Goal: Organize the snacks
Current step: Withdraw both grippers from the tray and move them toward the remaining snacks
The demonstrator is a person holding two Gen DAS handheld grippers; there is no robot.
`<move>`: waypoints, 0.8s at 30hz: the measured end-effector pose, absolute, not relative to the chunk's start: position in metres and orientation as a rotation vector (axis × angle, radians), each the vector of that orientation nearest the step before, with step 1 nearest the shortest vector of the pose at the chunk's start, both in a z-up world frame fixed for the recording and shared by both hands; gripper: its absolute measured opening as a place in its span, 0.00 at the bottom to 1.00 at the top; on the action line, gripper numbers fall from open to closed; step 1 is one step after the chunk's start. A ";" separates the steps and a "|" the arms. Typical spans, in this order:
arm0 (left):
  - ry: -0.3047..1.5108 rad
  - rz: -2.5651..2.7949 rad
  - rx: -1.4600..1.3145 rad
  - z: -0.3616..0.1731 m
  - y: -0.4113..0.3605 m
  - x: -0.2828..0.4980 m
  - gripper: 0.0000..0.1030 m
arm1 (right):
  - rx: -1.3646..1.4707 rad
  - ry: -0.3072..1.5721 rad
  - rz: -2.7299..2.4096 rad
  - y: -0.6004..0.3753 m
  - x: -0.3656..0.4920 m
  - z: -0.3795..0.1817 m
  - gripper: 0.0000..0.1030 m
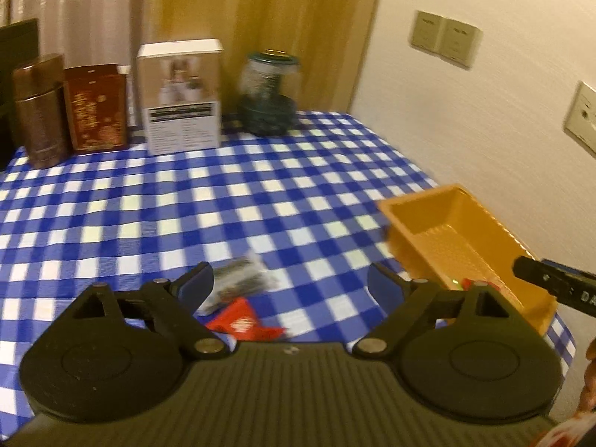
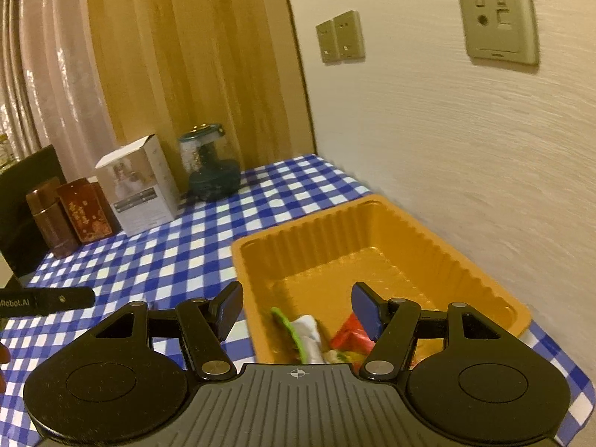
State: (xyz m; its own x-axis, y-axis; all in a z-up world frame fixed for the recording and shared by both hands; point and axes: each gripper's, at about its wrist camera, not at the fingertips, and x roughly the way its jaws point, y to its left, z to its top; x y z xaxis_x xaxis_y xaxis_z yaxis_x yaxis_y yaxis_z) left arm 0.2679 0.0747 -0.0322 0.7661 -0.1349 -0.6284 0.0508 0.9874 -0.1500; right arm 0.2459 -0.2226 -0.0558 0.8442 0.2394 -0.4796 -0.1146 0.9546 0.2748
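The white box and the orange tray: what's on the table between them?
Just bare blue-checked tablecloth. In the right wrist view, nothing sits between the white box and the orange tray; the glass jar stands farther back.

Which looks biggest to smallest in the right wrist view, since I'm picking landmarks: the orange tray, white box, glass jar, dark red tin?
1. orange tray, though it lies nearest the camera.
2. white box.
3. glass jar.
4. dark red tin, close to the jar; unsure.
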 end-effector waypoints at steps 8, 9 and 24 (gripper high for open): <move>0.692 -0.008 -0.164 -0.030 0.123 0.263 0.86 | 0.199 0.532 0.268 -0.190 0.250 -0.053 0.63; 0.692 0.002 -0.165 -0.030 0.129 0.263 0.86 | 0.190 0.532 0.282 -0.185 0.251 -0.053 0.63; 0.764 0.117 -0.183 -0.044 0.184 0.260 0.86 | 0.073 0.613 0.547 -0.095 0.279 -0.069 0.63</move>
